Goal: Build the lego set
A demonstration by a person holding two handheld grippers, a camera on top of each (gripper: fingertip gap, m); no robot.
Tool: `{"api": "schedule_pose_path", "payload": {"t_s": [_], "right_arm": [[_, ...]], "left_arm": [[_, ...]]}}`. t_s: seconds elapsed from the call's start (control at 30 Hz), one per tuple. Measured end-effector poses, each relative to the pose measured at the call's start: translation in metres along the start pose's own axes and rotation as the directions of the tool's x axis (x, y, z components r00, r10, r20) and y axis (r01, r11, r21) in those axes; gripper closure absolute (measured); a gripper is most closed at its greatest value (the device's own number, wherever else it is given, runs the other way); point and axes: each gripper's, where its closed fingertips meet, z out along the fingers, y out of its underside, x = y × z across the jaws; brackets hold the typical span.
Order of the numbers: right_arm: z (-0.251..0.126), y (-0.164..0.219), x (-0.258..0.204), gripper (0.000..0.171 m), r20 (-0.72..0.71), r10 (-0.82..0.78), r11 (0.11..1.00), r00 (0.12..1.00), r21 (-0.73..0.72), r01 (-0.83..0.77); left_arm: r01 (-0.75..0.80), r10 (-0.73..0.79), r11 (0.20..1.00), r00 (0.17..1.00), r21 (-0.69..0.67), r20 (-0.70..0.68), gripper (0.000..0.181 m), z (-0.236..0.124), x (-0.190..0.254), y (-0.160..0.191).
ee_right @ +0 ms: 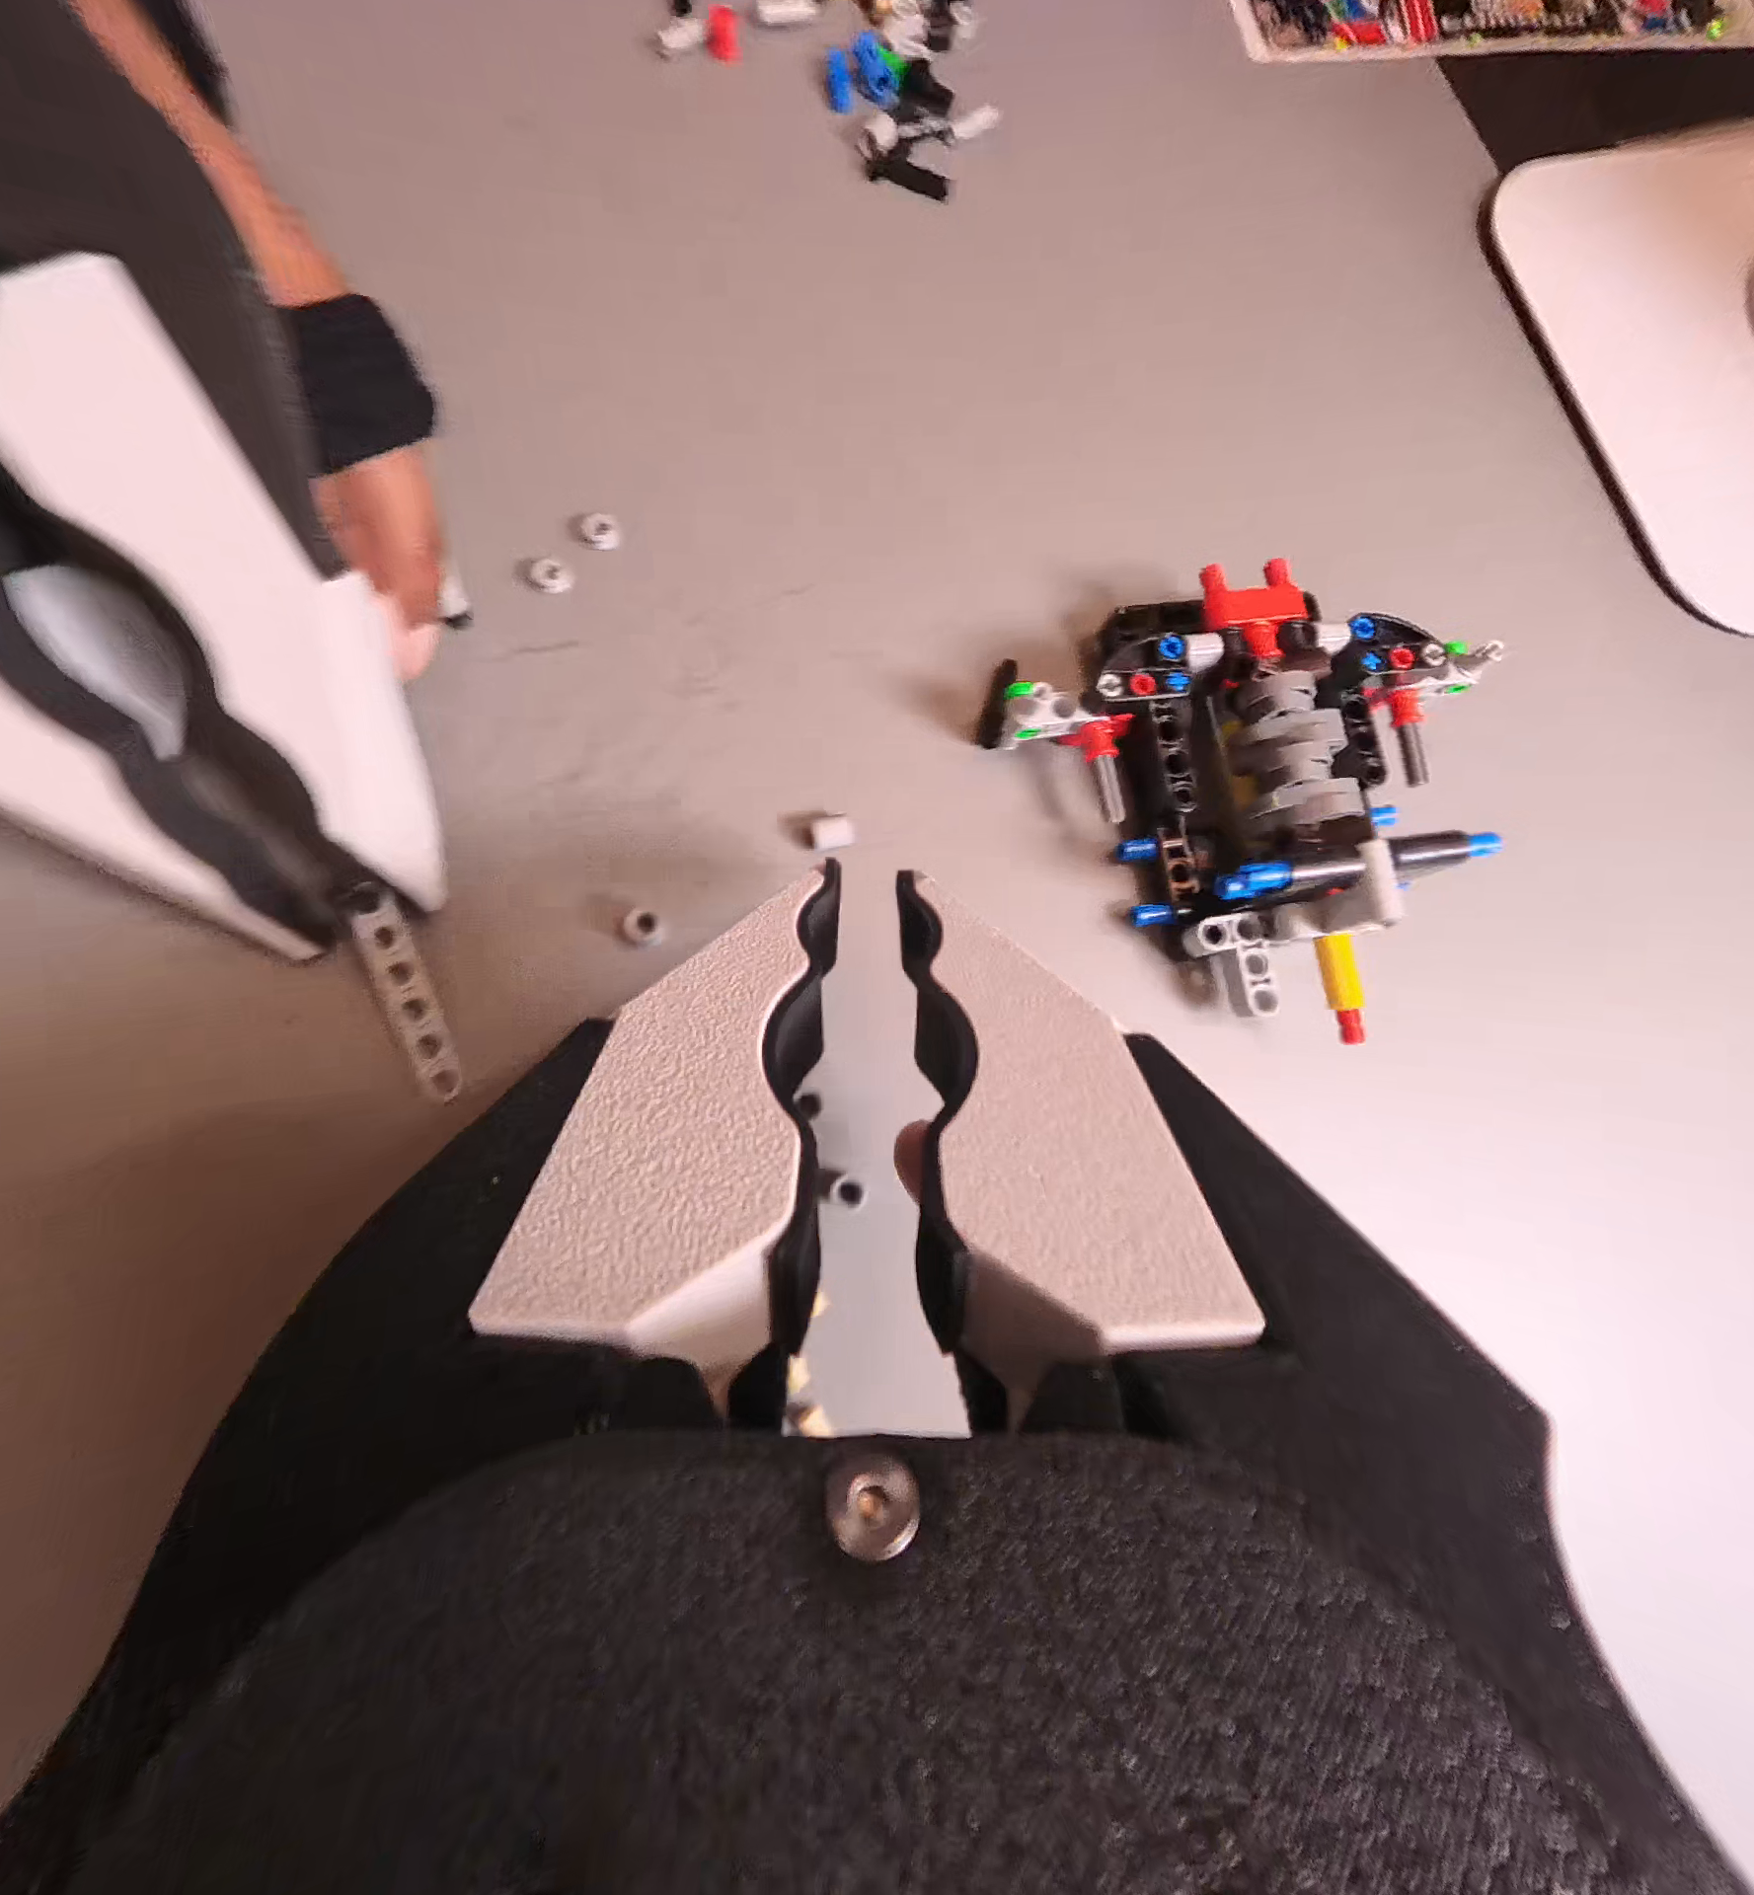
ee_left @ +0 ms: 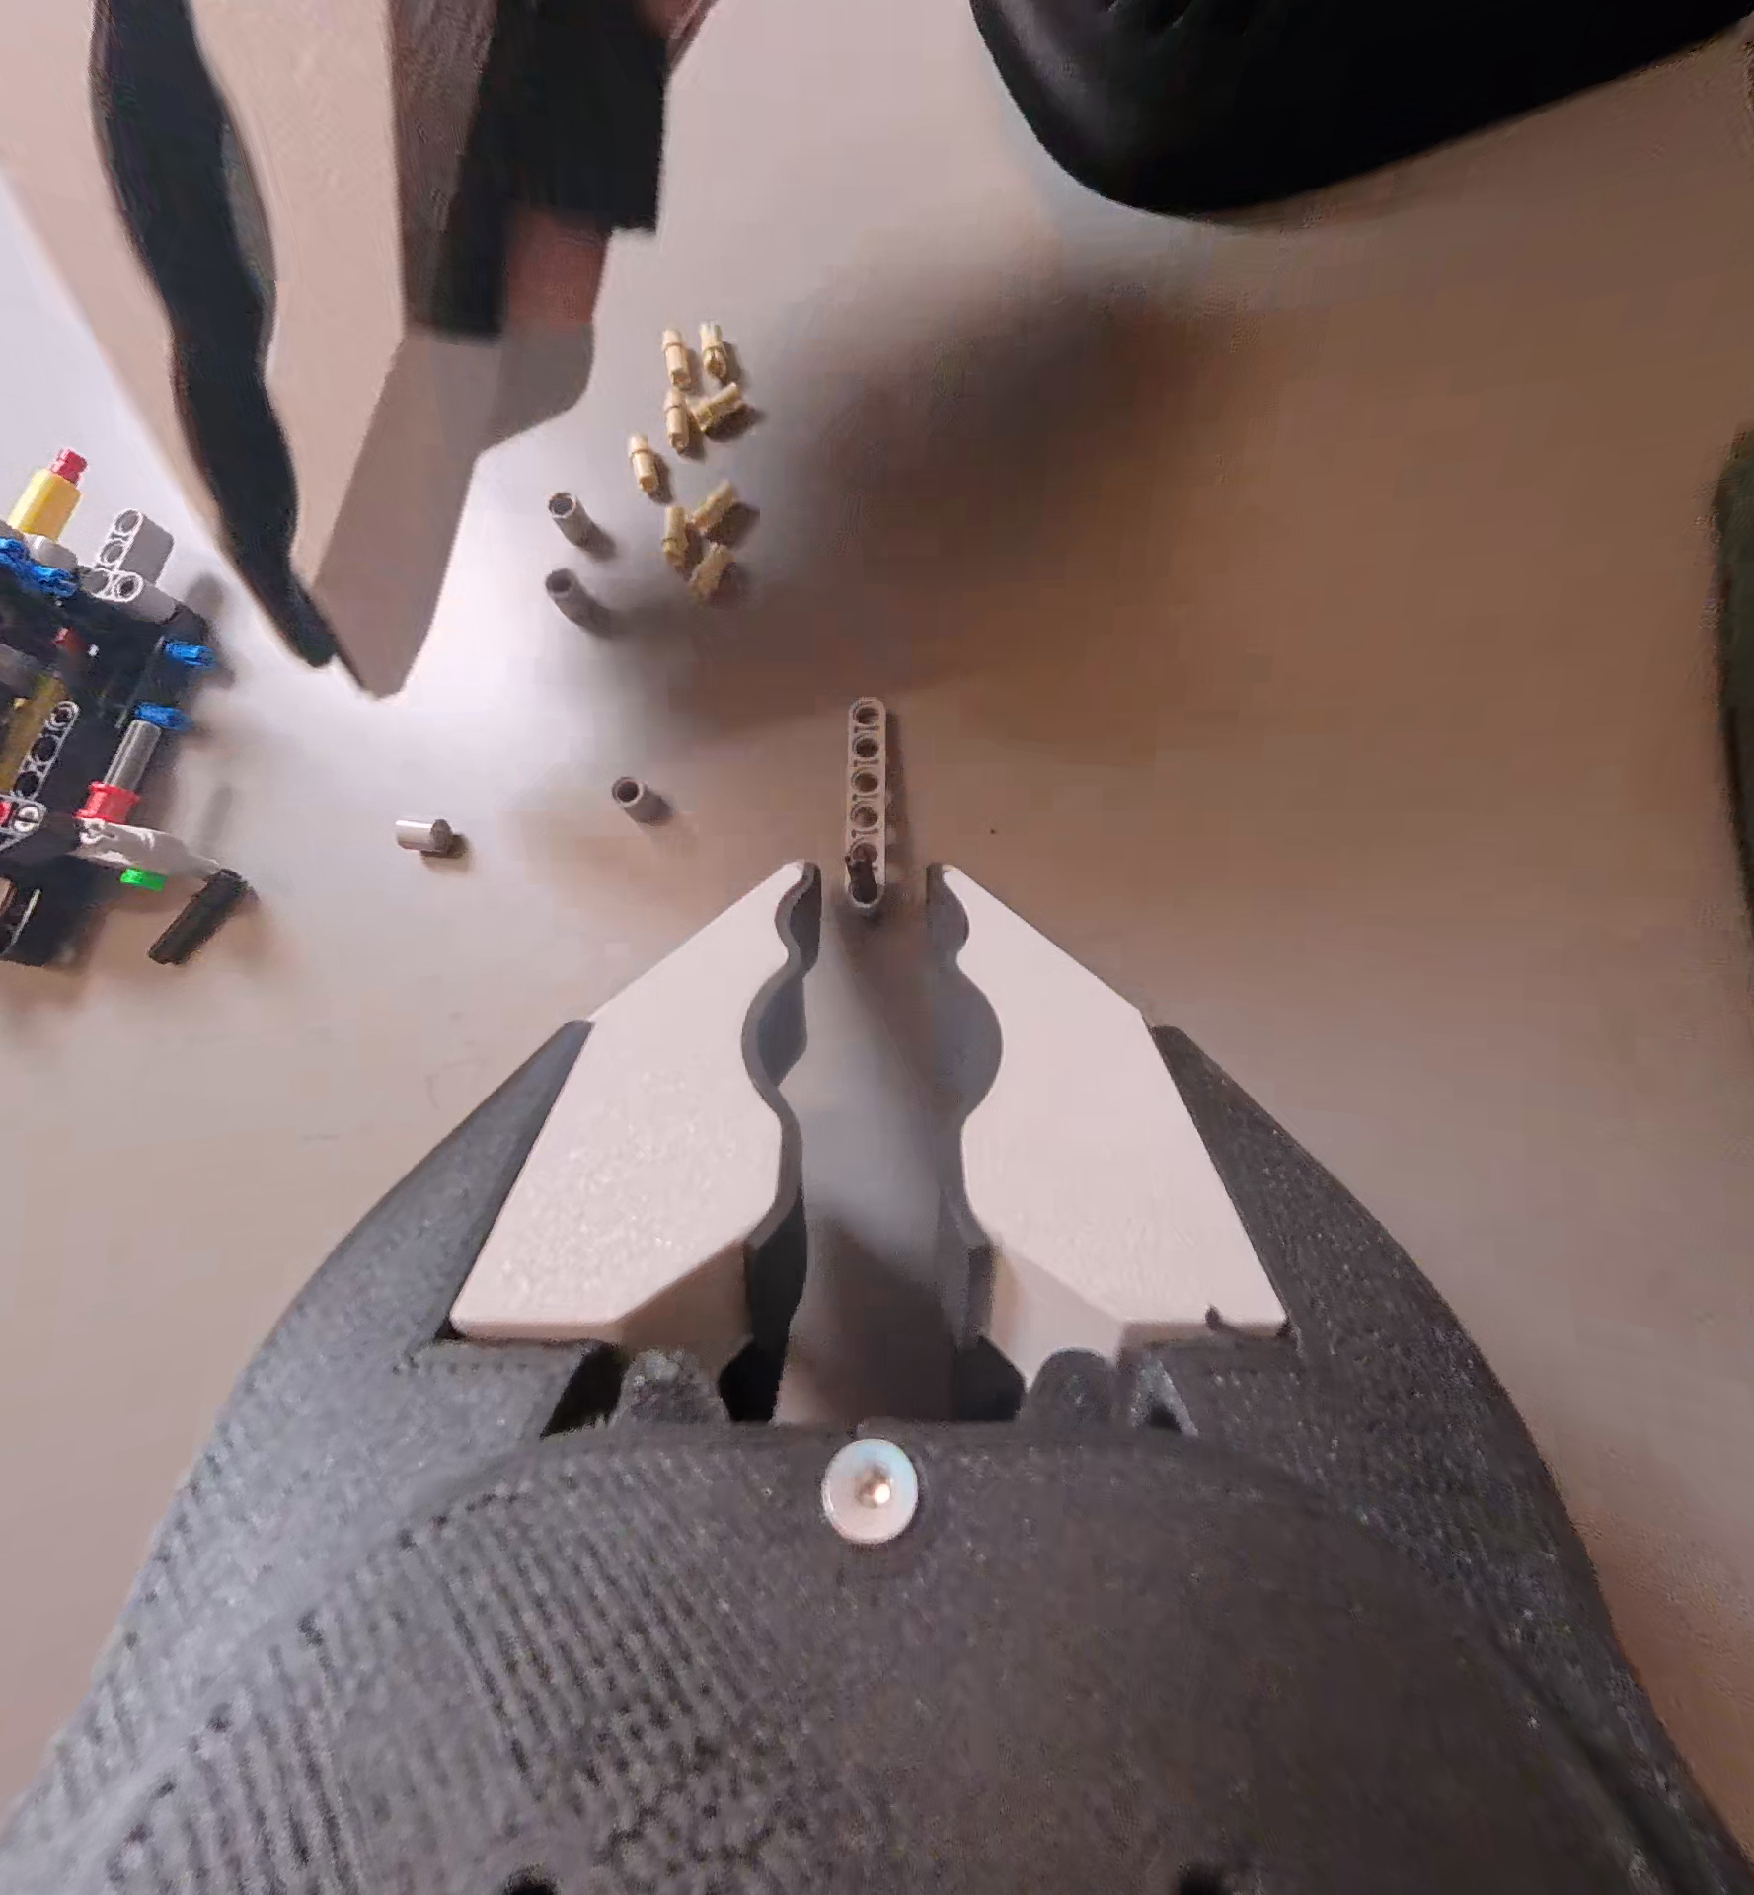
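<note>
The half-built model (ee_right: 1252, 779) is lying on the tabletop (ee_right: 852, 410); many loose pieces (ee_left: 698, 461) are waiting. Left tongs (ee_left: 864, 884) are straddling a grey beam (ee_left: 864, 800), gapped; right tongs (ee_right: 867, 892) are hanging slightly parted, empty.

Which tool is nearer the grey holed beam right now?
Left. The left tool has the grey beam's near end between its fingertips; the right tool sits off to the beam's side, clear of it.

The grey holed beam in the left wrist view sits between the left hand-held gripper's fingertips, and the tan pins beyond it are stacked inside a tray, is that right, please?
Not quite. The grey holed beam does sit with its near end between the left hand-held gripper fingertips, but the tan pins are not in a tray: they lie loose on the bare table, as the left wrist view shows.
</note>
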Motion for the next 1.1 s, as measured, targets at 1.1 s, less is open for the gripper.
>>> {"api": "schedule_pose_path", "payload": {"t_s": [1.1], "right_arm": [[-0.022,-0.054,-0.036,0.169,0.031,-0.206,0.906,0.978,0.382,0.179]], "left_arm": [[0.384,-0.390,0.811,0.917,0.442,-0.082,0.164,-0.081,-0.063,-0.021]]}}
